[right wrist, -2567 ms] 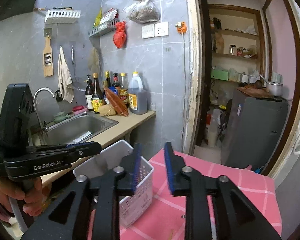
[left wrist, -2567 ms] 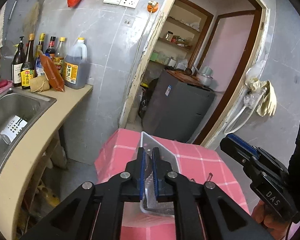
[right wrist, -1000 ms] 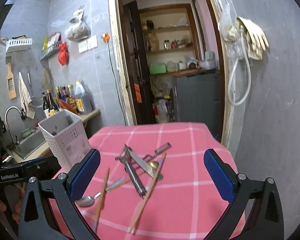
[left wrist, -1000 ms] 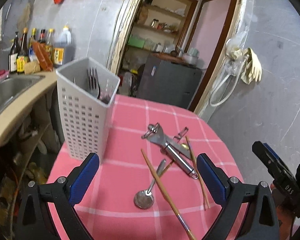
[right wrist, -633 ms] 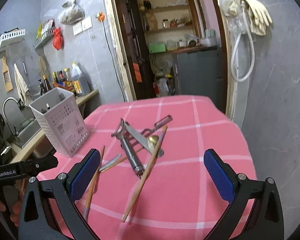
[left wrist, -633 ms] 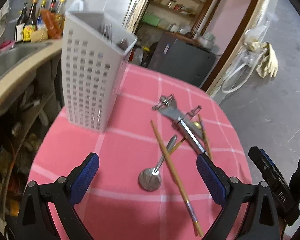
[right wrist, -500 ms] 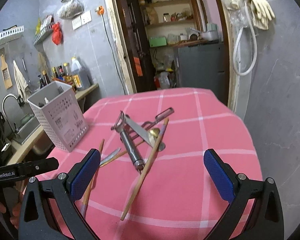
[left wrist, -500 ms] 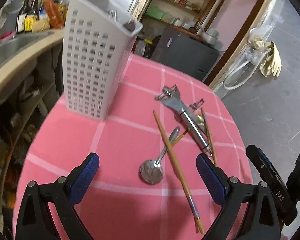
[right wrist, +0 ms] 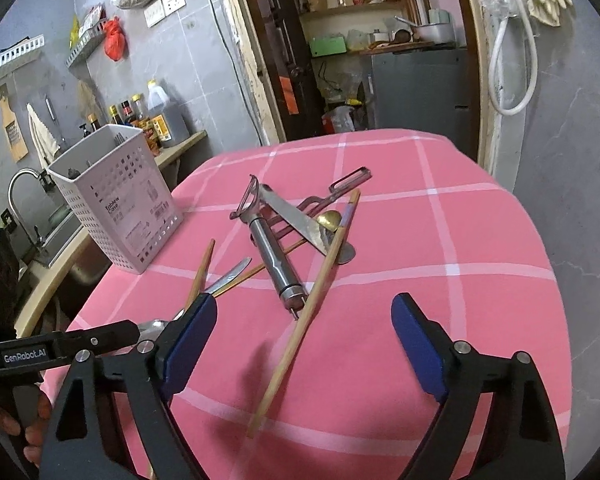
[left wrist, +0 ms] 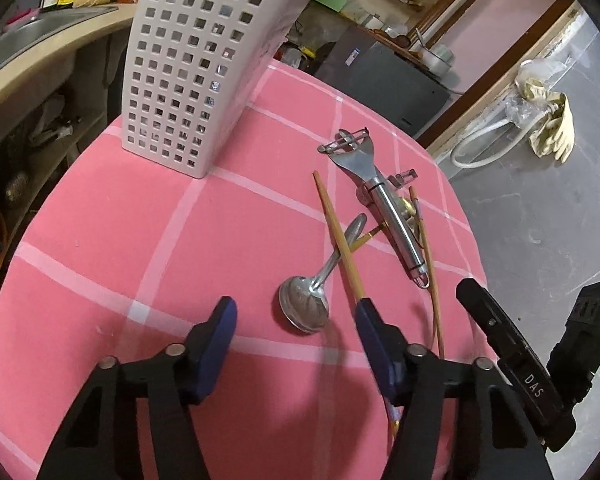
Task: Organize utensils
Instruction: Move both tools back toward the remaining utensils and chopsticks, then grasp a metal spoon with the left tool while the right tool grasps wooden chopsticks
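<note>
A white perforated utensil holder stands at the table's left, with utensil tips showing inside. On the pink checked cloth lie a steel spoon, a steel peeler, wooden chopsticks and a pink peeler. My left gripper is open, its jaws either side of the spoon's bowl, just above the cloth. My right gripper is open over the near chopstick.
A sink and counter with sauce bottles lie left of the table. A doorway with a grey cabinet is behind. The table edge drops off at the right.
Both grippers have moved down and forward toward the utensils. The left gripper's jaws have narrowed around the spoon bowl; the right gripper's jaws have also narrowed but stay open.
</note>
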`<state>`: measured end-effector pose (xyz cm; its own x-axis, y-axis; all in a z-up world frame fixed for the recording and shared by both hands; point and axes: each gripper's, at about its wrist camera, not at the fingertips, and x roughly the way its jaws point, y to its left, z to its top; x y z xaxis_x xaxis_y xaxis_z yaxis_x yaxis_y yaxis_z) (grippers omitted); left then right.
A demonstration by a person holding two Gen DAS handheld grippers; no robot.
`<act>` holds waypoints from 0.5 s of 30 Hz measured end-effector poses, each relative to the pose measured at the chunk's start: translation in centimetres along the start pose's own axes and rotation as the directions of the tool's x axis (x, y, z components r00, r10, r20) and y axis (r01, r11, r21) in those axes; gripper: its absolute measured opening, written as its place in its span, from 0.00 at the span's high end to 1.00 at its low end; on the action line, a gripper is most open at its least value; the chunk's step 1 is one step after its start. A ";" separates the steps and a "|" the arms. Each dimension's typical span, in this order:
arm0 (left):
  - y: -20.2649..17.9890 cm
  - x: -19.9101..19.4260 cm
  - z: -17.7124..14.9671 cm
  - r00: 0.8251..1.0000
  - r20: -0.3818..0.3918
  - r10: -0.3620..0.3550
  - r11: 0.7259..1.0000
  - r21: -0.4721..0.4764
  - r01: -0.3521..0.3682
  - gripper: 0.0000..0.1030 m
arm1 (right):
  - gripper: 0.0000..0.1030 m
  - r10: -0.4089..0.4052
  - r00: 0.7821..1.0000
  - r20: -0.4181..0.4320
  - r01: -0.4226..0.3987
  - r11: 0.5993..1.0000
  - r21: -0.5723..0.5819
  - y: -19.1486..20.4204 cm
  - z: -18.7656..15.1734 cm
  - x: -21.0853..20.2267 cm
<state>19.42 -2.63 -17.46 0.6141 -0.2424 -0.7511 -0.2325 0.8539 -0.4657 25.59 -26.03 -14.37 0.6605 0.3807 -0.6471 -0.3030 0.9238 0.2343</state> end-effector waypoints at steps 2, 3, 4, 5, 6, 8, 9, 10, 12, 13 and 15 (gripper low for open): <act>-0.1 0.1 0.1 1.000 -0.003 0.007 1.000 0.001 -0.007 0.57 | 0.23 0.000 1.000 -0.016 0.000 1.000 0.003 0.0 0.1 0.4; -0.2 0.2 0.0 1.000 -0.004 0.013 1.000 0.004 -0.013 0.60 | 0.26 -0.001 1.000 -0.027 0.001 1.000 0.003 0.1 0.3 0.8; -0.3 0.3 0.1 1.000 -0.011 0.014 1.000 0.006 -0.014 0.65 | 0.30 -0.003 1.000 -0.031 0.003 1.000 0.003 0.1 0.3 1.0; -0.4 0.4 0.0 1.000 -0.012 0.019 1.000 0.010 -0.019 0.68 | 0.31 -0.002 0.999 -0.035 0.003 1.000 0.003 0.1 0.4 1.2; -0.5 0.5 -0.1 1.000 -0.015 0.020 1.000 0.012 -0.020 0.69 | 0.33 -0.002 0.999 -0.039 0.002 1.000 0.007 0.1 0.6 1.5; -0.7 0.6 -0.1 0.999 -0.017 0.028 0.999 0.017 -0.028 0.74 | 0.37 -0.002 0.999 -0.039 0.002 1.000 0.017 -0.2 1.0 1.8; -0.7 0.6 -0.1 0.999 -0.016 0.034 0.999 0.017 -0.034 0.76 | 0.40 -0.006 0.999 -0.040 0.007 1.000 0.028 -0.4 1.5 2.2; -0.7 0.7 -0.1 0.999 -0.015 0.041 0.999 0.017 -0.041 0.80 | 0.44 -0.008 0.999 -0.042 0.010 0.999 0.033 -0.6 1.6 2.4; -0.7 0.9 0.1 0.999 -0.017 0.049 0.999 0.008 -0.049 0.86 | 0.51 -0.015 0.999 -0.052 0.018 0.998 0.057 -1.1 2.2 3.2; -0.6 1.1 0.2 0.998 -0.018 0.054 0.999 0.003 -0.054 0.89 | 0.54 -0.021 0.998 -0.059 0.025 0.998 0.064 -1.3 2.4 3.6; -0.6 1.2 0.3 0.998 -0.016 0.061 0.998 -0.006 -0.061 0.92 | 0.60 -0.033 0.996 -0.079 0.040 0.995 0.086 -1.8 3.0 4.7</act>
<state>20.56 -3.29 -17.96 0.5867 -0.1969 -0.7855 -0.2740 0.8645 -0.4214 31.33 -25.73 -15.66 0.6142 0.3452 -0.7097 -0.2157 0.9385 0.2697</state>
